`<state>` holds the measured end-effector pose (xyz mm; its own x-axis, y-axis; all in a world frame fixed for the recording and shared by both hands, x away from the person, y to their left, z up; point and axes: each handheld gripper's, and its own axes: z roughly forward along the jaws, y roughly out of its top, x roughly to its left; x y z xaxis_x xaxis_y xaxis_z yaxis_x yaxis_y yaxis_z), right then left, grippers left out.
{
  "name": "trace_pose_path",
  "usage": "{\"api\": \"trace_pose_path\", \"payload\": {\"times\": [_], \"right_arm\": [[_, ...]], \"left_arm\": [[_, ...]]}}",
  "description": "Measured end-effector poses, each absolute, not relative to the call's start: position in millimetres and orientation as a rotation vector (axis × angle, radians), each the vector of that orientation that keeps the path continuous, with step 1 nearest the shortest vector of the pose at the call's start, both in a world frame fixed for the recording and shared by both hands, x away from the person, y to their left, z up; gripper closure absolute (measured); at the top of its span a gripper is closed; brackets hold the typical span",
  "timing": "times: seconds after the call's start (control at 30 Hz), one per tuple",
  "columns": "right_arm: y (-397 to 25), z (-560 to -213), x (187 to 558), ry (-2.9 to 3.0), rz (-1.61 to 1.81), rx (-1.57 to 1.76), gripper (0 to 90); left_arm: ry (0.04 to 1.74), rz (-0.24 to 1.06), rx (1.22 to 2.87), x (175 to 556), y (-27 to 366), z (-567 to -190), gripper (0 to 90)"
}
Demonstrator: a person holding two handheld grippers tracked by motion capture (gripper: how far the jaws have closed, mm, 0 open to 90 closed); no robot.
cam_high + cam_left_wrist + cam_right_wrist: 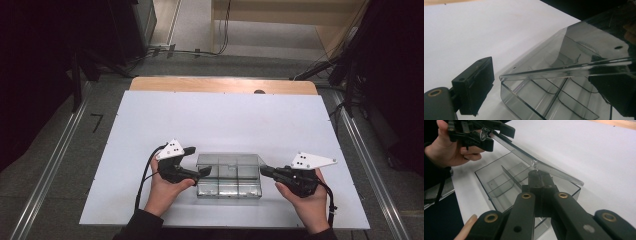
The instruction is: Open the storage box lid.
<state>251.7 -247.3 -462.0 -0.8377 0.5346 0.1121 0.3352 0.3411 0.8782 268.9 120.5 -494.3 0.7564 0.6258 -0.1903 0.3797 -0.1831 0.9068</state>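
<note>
Clear box (229, 176) lid between spread left gripper (544, 82) jaws; right gripper (539, 176) jaws pressed together, grip obscured.

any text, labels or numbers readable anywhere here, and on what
None can be read.
The clear plastic box and its raised lid carry no print or label.
The white tabletop is blank.
The left gripper and right gripper show brass rivets and small holes in their grey plates, no lettering.
A dark bracket-shaped mark on the floor is no letter.
</note>
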Motion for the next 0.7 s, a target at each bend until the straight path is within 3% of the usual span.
{"api": "trace_pose_path", "payload": {"times": [0.43, 0.63, 0.7], "right_arm": [[-249, -467, 253, 2.393, 1.504, 0.798, 87.9], [-255, -468, 254, 2.392, 1.501, 0.798, 87.7], [-258, -469, 254, 2.391, 1.506, 0.807, 83.8]], "left_arm": [[0.733, 0.302, 1.783, 266, 127, -491, 39.9], [0.711, 0.277, 1.774, 268, 128, -491, 47.8], [0.705, 0.281, 1.772, 268, 128, -491, 49.3]]}}
